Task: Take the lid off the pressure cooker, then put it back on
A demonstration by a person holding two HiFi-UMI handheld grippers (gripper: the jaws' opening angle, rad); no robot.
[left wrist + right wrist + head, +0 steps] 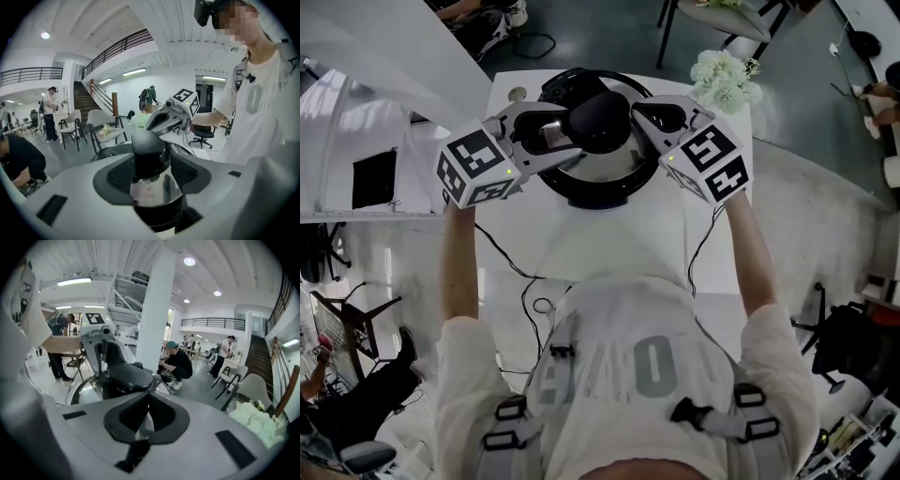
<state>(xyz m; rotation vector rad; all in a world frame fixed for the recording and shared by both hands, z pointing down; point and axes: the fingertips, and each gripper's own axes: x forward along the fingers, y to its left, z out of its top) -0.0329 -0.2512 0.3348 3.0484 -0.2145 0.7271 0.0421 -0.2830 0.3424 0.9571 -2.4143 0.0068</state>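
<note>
The left hand-held gripper is clamped on the black knob, with a pad on each side of it. The right hand-held gripper has its jaws together with nothing in them, and its tip is just beside the knob on the opposite side. The lid sits level on the cooker and looks seated. Whether this is before the lift or after the return cannot be told. If before, everything is left: free the lid, lift it, set it back. The cooker fills the far half of the small white worktop, its sides near both edges. Flowers crowd the far right corner, close behind the right hand-held gripper. The near half of the worktop is bare, likely the best place to rest the lid, and straight up is open
</note>
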